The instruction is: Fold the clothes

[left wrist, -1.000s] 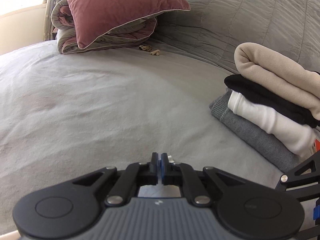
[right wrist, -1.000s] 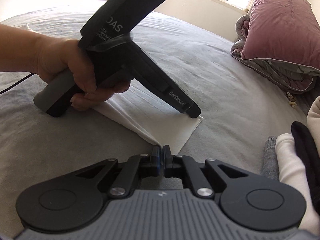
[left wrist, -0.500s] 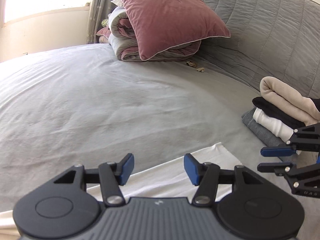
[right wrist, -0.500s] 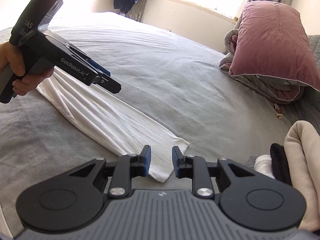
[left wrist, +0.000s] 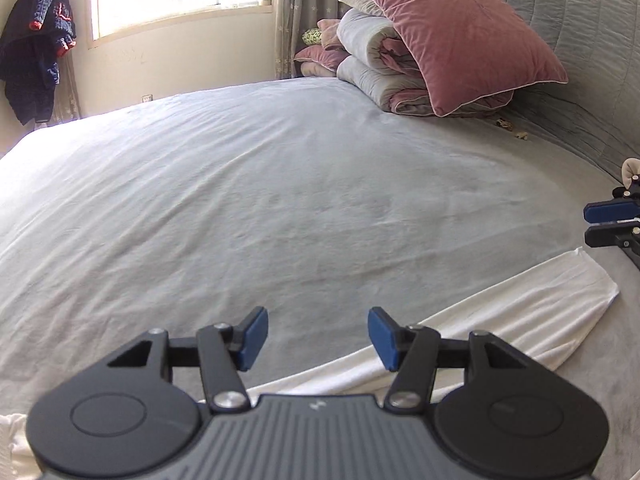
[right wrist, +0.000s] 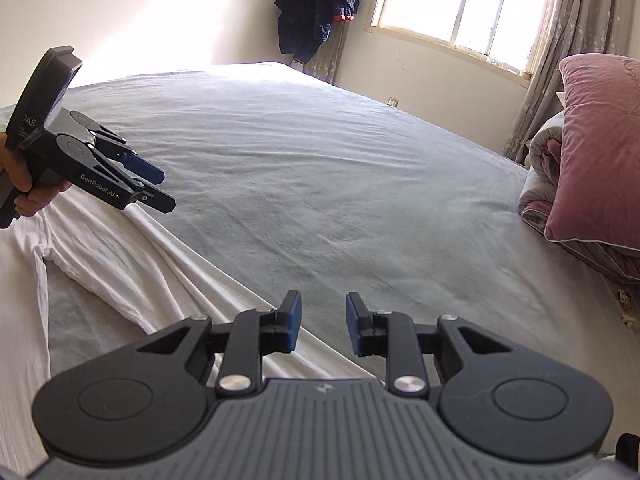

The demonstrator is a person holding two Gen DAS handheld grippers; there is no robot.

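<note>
Two grippers, left gripper point(left wrist: 318, 338) and right gripper point(right wrist: 322, 322), jaws apart, one white garment point(left wrist: 520, 320).

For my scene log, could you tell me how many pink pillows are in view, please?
1: the pink pillow leans on the rolled duvet by the headboard. Others may be hidden behind.

Daylight pours through the window point(right wrist: 460, 4), blowing out its panes and washing the far wall point(right wrist: 140, 12) and far end of the bed point(right wrist: 320, 184) to white. Fisheye lenses bow both views and darken the corners; focus holds, shadows stay soft.
</note>
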